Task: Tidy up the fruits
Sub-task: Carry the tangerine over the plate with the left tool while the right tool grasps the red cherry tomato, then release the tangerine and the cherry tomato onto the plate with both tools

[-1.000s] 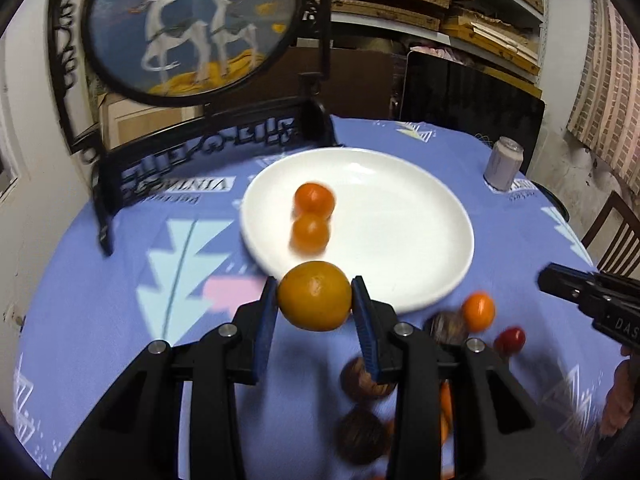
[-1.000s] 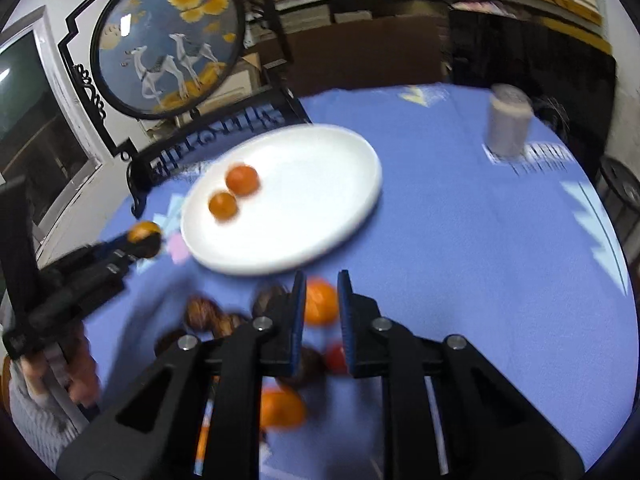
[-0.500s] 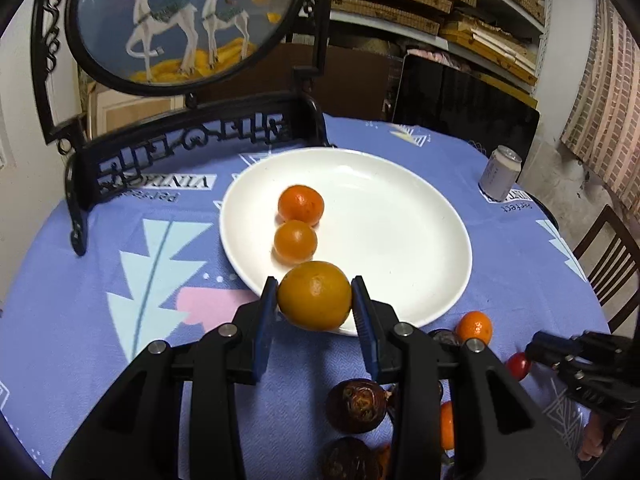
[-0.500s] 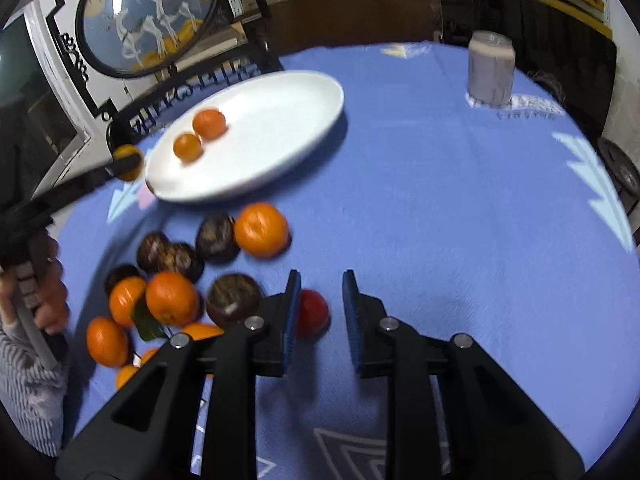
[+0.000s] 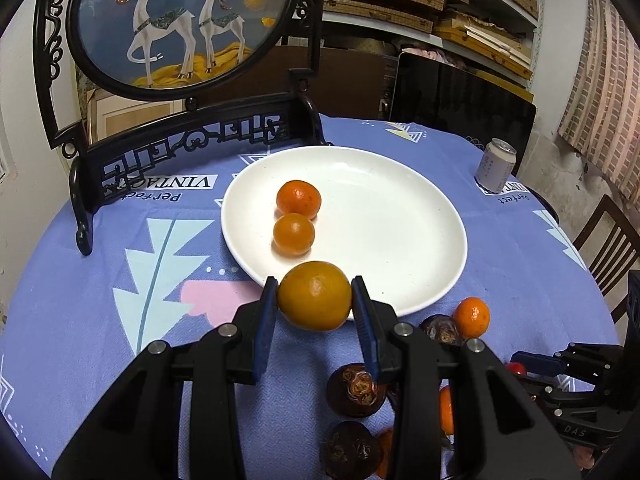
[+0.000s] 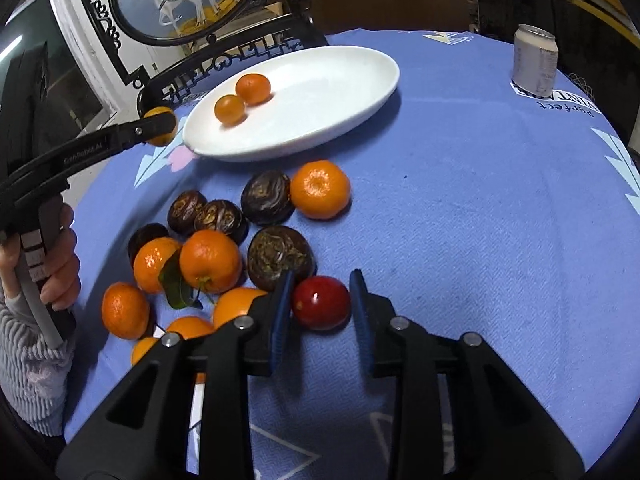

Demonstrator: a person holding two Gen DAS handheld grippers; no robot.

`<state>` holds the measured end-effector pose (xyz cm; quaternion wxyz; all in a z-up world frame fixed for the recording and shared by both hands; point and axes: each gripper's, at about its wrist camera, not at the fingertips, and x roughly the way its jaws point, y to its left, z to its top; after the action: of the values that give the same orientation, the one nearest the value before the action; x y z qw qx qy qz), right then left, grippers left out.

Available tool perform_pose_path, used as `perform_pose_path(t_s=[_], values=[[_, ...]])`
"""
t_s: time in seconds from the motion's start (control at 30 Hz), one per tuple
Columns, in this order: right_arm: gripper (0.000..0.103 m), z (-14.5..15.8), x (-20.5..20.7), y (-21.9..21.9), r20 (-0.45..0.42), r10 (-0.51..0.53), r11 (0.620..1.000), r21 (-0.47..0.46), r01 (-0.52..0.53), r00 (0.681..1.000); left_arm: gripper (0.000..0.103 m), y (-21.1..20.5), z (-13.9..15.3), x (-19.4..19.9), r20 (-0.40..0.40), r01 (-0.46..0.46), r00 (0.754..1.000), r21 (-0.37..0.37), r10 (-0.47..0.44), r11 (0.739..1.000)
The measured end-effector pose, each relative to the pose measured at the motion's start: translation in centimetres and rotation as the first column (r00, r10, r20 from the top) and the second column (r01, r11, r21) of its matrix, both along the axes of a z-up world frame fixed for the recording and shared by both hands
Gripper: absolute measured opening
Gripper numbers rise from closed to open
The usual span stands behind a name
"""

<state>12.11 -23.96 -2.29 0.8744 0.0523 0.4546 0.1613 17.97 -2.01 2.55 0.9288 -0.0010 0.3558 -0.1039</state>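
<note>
1. Left wrist view: left gripper [image 5: 315, 298] pinches an orange [image 5: 315, 295] across its widest part, both pads flat on the skin. The orange hangs over the near rim of the plate [image 5: 420, 240].
2. Judgement: the orange is firm, round and fairly light, with a dimpled peel that gives the pads some bite. A grip at the equator suits it; higher or lower and it would likely squirt out.
3. On the plate, two tangerines [image 5: 298, 199] touch each other, left of its centre.
4. Right wrist view: right gripper [image 6: 320, 304] is opening, its fingers either side of a red fruit [image 6: 321, 302] on the cloth, well short of the plate. The left pad looks close to or touching it; the right pad stands clear.
5. Judgement: the red fruit is small, glossy, probably slippery and easily bruised. Close gently and squarely on its middle.
6. Between it and the plate lies the pile [image 6: 208, 256]: tangerines and dark wrinkled fruit, crowded together, so it may nudge a neighbour.
7. A can [image 6: 535, 62] stands right of the plate, well apart.
</note>
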Motion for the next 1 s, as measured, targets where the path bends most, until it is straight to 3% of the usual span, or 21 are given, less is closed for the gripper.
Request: perform_pose_path(t_s=[0.23, 0.37, 0.47, 0.67, 0.8, 0.93, 1.0], values=[[0.031, -0.7, -0.5, -0.4, -0.020, -0.003, 1.000, 0.002, 0.003, 1.000, 0.037, 0.3, -0.1, 0.1, -0.005, -0.006, 1.000, -0.007, 0.006, 1.000], [0.030, -0.4, -1.1, 0.0, 0.015, -0.013, 0.999, -0.050, 0.014, 1.000, 0.037, 0.3, -0.2, 0.1, -0.008, 0.000, 1.000, -0.007, 0.000, 1.000], [0.029, 1.9, -0.9, -0.4, 0.109, -0.052, 0.996, -0.071, 0.060, 0.993, 0.037, -0.1, -0.3, 0.7, -0.016, 0.009, 1.000, -0.002, -0.009, 1.000], [0.030, 7.0, 5.6, 1.6, 0.193, -0.053, 0.997, -0.045, 0.063, 0.980, 0.037, -2.1, -0.6, 3.6, -0.017, -0.004, 1.000, 0.029, 0.005, 1.000], [0.030, 5.0, 11.1, 2.4, 0.138, -0.106, 0.994, 0.017, 0.105, 0.985, 0.037, -3.0, -1.9, 5.8, -0.069, 0.009, 0.998, 0.032, -0.007, 0.999], [0.031, 3.5, 13.0, 3.3, 0.122, -0.116, 0.993, -0.013, 0.118, 0.986, 0.037, -2.5, -2.3, 7.3, -0.121, 0.015, 0.992, -0.029, -0.018, 0.999], [0.038, 3.4, 13.0, 3.5, 0.127, -0.106, 0.994, -0.007, 0.108, 0.986, 0.037, -2.5, -2.5, 7.7, -0.144, 0.019, 0.989, -0.025, -0.022, 1.000]])
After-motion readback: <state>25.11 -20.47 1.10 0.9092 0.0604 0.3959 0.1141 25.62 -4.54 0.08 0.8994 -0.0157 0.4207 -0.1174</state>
